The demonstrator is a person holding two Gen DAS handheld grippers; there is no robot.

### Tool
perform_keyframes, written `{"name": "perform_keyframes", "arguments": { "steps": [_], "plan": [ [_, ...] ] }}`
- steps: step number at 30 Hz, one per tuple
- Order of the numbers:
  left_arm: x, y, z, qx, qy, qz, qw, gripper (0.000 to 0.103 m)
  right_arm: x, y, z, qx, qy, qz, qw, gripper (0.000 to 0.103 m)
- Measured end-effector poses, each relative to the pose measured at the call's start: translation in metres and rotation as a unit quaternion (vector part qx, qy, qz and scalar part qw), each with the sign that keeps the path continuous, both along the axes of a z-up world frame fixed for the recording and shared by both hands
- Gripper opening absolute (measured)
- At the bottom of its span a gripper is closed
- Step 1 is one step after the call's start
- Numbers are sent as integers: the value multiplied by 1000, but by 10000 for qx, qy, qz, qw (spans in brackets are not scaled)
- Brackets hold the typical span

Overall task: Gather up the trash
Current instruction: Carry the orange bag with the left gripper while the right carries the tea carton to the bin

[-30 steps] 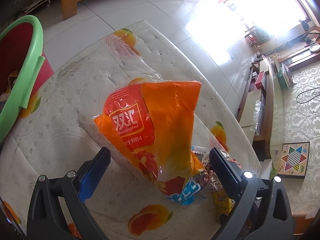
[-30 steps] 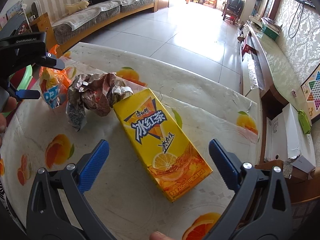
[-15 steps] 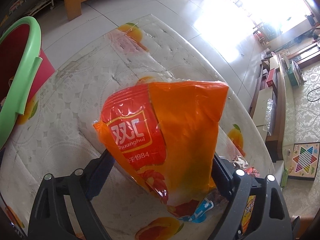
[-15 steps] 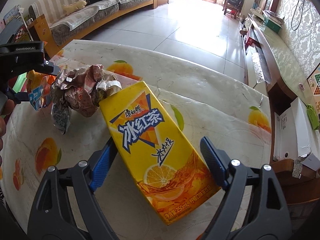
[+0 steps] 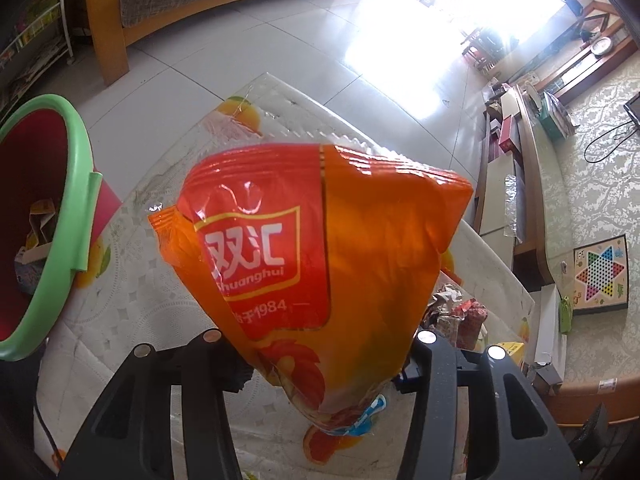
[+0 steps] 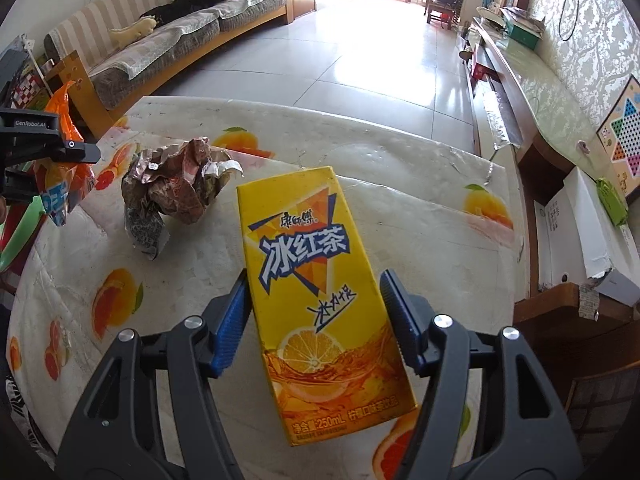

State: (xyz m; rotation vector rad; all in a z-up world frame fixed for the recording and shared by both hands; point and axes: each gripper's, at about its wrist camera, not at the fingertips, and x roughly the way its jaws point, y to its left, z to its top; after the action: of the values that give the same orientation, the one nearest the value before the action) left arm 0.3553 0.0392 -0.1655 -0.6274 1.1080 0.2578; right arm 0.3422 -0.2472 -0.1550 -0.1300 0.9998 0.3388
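My left gripper [image 5: 324,364] is shut on an orange Shuanghui snack bag [image 5: 320,264] and holds it lifted above the table; the bag also shows in the right wrist view [image 6: 60,168]. My right gripper [image 6: 320,320] is closed against both sides of a yellow iced-tea carton [image 6: 316,300] that lies on the table. A crumpled brown foil wrapper [image 6: 176,188] lies on the table left of the carton, and it shows in the left wrist view [image 5: 456,316].
A red bin with a green rim [image 5: 52,216] stands at the table's left edge with scraps inside. The table [image 6: 400,216] has a fruit-print cloth. A sofa [image 6: 168,36] and a low wall cabinet [image 6: 532,96] flank the tiled floor.
My left gripper closed on the orange bag and raised it off the table. My right gripper moved forward around the carton and closed in on its sides.
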Motion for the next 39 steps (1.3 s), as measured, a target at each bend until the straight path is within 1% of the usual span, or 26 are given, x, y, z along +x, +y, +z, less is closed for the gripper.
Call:
{"name": "perform_keyframes", "arguments": {
  "steps": [2, 5, 9, 14, 17, 19, 24, 28, 31, 36, 39],
  "plan": [
    [-9, 2, 13, 25, -108, -109, 9999, 47, -14, -7, 13, 103, -82, -183, 9997, 62],
    [-25, 2, 36, 207, -336, -332, 9987, 47, -37, -14, 34, 221, -221, -408, 9987, 62],
    [-47, 3, 60, 366, -574, -613, 9958, 47, -65, -13, 58, 260, -377, -519, 9976, 62],
    [-75, 8, 87, 715, -819, -907, 9899, 47, -90, 3, 81, 283, -488, -480, 9973, 62],
    [-96, 18, 100, 1053, -972, -1040, 9842, 47, -100, 22, 93, 312, -563, -353, 9973, 62],
    [-108, 30, 106, 1183, -1032, -1072, 9818, 47, -106, 36, 102, 344, -619, -236, 9972, 62],
    [-135, 74, 113, 1295, -1059, -937, 9815, 47, -114, 83, 118, 440, -719, 140, 9963, 62],
    [-149, 113, 113, 1248, -998, -803, 9839, 47, -117, 125, 125, 530, -722, 450, 9950, 62],
    [-155, 140, 111, 1225, -960, -706, 9853, 47, -118, 156, 127, 566, -726, 657, 9936, 62],
    [-163, 180, 110, 1354, -899, -532, 9853, 48, -120, 201, 130, 632, -715, 968, 9907, 62],
    [-163, 204, 106, 1349, -807, -466, 9865, 48, -121, 228, 132, 644, -726, 1159, 9885, 62]
  ]
}}
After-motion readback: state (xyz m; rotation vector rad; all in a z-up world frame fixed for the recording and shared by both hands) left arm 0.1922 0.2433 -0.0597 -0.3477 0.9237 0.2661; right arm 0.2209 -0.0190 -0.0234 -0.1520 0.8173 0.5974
